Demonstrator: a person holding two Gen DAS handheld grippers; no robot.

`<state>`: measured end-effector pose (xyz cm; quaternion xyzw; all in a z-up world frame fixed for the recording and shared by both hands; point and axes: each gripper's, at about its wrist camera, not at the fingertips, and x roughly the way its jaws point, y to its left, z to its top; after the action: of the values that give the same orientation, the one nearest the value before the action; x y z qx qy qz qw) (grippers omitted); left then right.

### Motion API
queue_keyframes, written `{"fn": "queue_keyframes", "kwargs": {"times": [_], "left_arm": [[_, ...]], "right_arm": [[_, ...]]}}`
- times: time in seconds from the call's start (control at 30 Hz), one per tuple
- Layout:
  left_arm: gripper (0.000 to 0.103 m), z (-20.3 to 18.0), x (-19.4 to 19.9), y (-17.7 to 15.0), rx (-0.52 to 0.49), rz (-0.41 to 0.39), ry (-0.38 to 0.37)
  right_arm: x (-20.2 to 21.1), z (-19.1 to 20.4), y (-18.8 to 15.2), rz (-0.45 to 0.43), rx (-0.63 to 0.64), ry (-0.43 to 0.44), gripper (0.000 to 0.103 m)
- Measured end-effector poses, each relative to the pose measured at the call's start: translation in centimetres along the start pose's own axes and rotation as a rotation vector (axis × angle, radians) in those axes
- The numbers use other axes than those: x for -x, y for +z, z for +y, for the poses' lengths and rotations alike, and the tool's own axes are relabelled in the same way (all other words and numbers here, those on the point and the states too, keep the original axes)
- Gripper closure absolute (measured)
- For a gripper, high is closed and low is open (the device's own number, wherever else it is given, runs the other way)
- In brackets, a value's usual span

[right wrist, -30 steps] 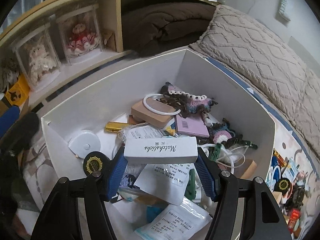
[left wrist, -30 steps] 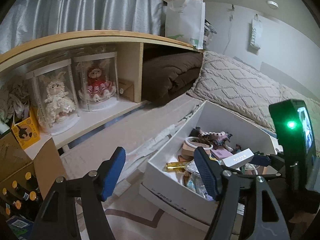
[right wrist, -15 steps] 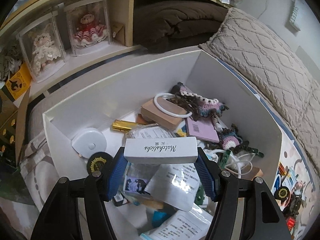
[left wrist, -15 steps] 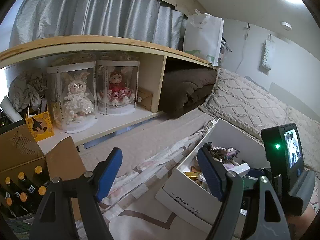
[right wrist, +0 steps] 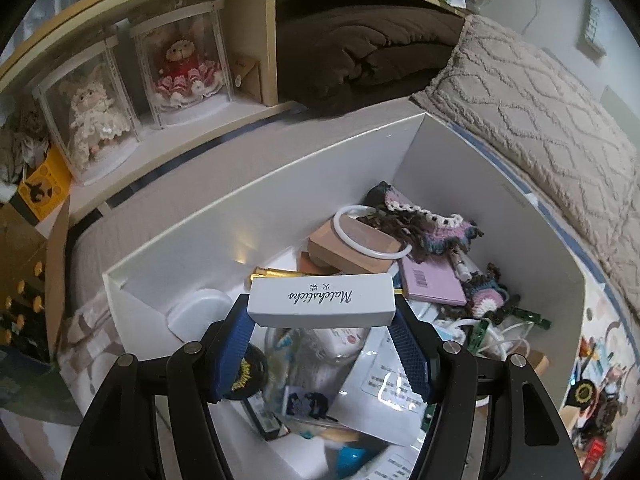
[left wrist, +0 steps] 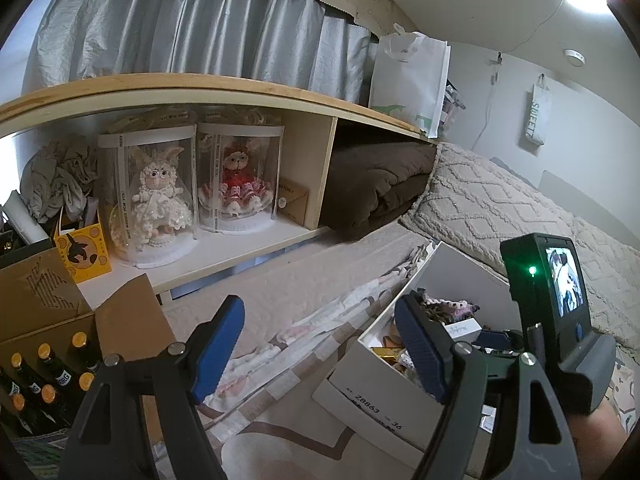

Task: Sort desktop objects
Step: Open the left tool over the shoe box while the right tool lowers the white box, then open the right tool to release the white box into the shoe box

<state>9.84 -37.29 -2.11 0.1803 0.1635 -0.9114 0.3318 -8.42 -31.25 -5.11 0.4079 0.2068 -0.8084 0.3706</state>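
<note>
- a bedroom corner: silver curtains (left wrist: 200, 20) hang above a wooden shelf (left wrist: 180, 84), and a beige quilted bedspread (left wrist: 500, 208) runs along the right.
- on the shelf, two dolls stand in clear cases, a cream one (left wrist: 158, 196) beside a red one (left wrist: 240, 184); a folded brown blanket (left wrist: 372, 184) fills the next compartment.
- a white paper bag (left wrist: 408, 76) stands on top of the shelf.
- a white box (right wrist: 280, 184) sits on the bed, crowded with small items: a white ring (right wrist: 370, 236) on a tan block, a crocheted piece (right wrist: 432, 228), a pink booklet (right wrist: 432, 282), a round white lid (right wrist: 202, 308) and printed packets.
- the right tongs (right wrist: 322, 326) grip a white matchstick box (right wrist: 320, 300) by its two ends, holding it just above the clutter in the white box.
- the left tongs (left wrist: 320, 344) stand wide with nothing between the pads, poised over the bed to the left of the white box.
- a cardboard carton (left wrist: 52, 320) of capped bottles sits at lower left, near the left tongs.
</note>
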Motion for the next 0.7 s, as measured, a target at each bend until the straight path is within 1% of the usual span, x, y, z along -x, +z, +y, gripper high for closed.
{"fn": "queue_keyframes", "kwargs": {"times": [0.07, 0.13, 0.17, 0.2, 0.23, 0.3, 0.4, 0.7], "left_arm": [[0.025, 0.03, -0.13, 0.03, 0.000, 0.003, 0.005], [0.025, 0.04, -0.18, 0.00, -0.003, 0.005, 0.012], [0.025, 0.08, -0.24, 0.01, -0.004, 0.007, 0.013], [0.025, 0.06, -0.27, 0.02, -0.005, 0.007, 0.014], [0.024, 0.00, -0.29, 0.01, -0.007, 0.008, 0.015], [0.016, -0.01, -0.28, 0.00, -0.008, 0.006, 0.014], [0.016, -0.16, -0.36, 0.00, -0.018, 0.007, 0.010], [0.016, -0.16, -0.48, 0.02, -0.024, 0.009, 0.012]], "right_arm": [[-0.20, -0.20, 0.08, 0.011, -0.018, 0.010, 0.035], [-0.28, -0.41, 0.03, 0.008, -0.030, -0.012, 0.035], [-0.37, -0.49, 0.01, 0.014, -0.036, -0.032, 0.029], [-0.47, -0.60, 0.03, 0.021, -0.044, -0.047, 0.018], [-0.46, -0.70, 0.07, 0.025, -0.053, -0.051, 0.015], [-0.11, -0.69, 0.11, 0.007, -0.053, -0.052, 0.015], [-0.12, -0.37, -0.05, 0.007, -0.024, -0.069, 0.015], [0.17, -0.51, -0.31, -0.004, -0.027, -0.059, 0.015]]}}
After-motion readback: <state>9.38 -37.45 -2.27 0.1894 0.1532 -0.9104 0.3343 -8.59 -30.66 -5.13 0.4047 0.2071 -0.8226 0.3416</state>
